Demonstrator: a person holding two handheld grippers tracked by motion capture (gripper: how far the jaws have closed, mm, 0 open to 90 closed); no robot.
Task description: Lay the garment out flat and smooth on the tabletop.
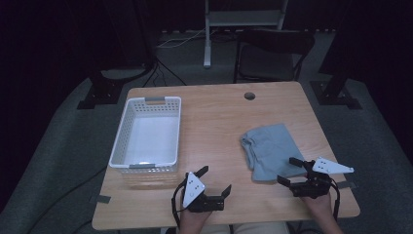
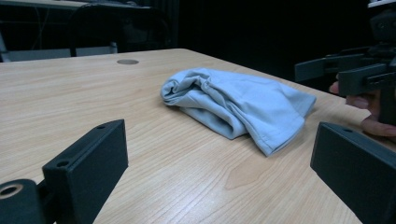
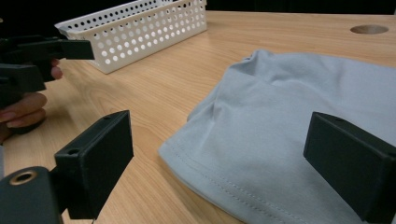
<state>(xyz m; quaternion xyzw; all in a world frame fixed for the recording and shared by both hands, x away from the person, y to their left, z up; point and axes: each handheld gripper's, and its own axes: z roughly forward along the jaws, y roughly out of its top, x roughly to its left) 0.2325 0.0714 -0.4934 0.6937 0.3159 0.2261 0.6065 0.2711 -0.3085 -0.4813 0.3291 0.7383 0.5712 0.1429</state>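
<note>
Both grippers low at near desk edge, fingers wide, holding nothing: left gripper (image 1: 214, 181) over bare desk (image 1: 219, 122), right gripper (image 1: 292, 170) at near hem of folded blue cloth (image 1: 269, 150). Approach step, probably; next, closing on hem. Farther left, white basket (image 1: 127, 122).

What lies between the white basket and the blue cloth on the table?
Nothing: in the high view, bare wooden table separates the white basket from the blue cloth.
</note>
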